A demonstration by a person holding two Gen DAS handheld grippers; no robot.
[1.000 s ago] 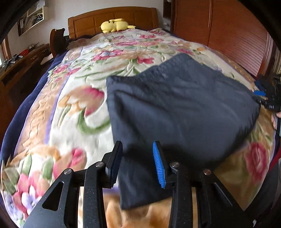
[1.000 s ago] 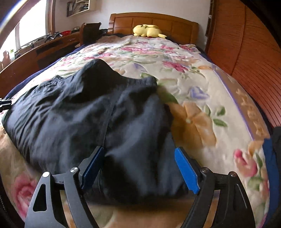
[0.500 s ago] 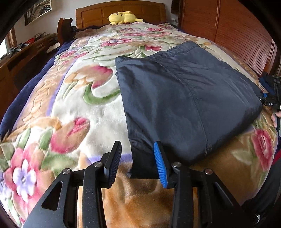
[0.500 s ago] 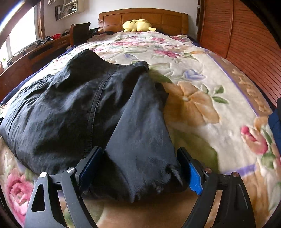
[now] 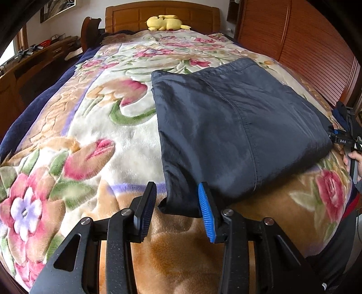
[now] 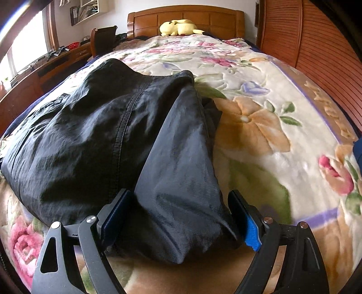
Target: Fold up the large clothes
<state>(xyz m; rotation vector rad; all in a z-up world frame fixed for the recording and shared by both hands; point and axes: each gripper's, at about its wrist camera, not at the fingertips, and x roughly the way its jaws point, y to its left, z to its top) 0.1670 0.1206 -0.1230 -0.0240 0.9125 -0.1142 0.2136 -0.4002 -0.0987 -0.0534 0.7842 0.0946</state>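
Note:
A dark navy garment (image 5: pixel 237 126) lies folded into a rough rectangle on the floral blanket (image 5: pixel 90 135). Its near left corner sits between the fingers of my left gripper (image 5: pixel 176 199), which is partly open, with a gap showing beside the black left pad. In the right wrist view the garment (image 6: pixel 90 140) ends in a bulky folded flap. My right gripper (image 6: pixel 178 203) stands wide open astride that flap, low over the bed. The right gripper (image 5: pixel 344 140) also shows at the garment's far right corner, with a hand (image 5: pixel 353 158) behind it.
A yellow plush toy (image 5: pixel 166 22) rests against the wooden headboard (image 6: pixel 185 17). A slatted wooden wall (image 5: pixel 305 56) runs along the bed's right side. A wooden desk (image 5: pixel 34 58) with small items stands to the left. The blanket drops over the bed's near edge below the grippers.
Both grippers sank toward the bed. The left one shifted so the garment's corner now ends between its fingertips. The right one settled lower around the folded flap.

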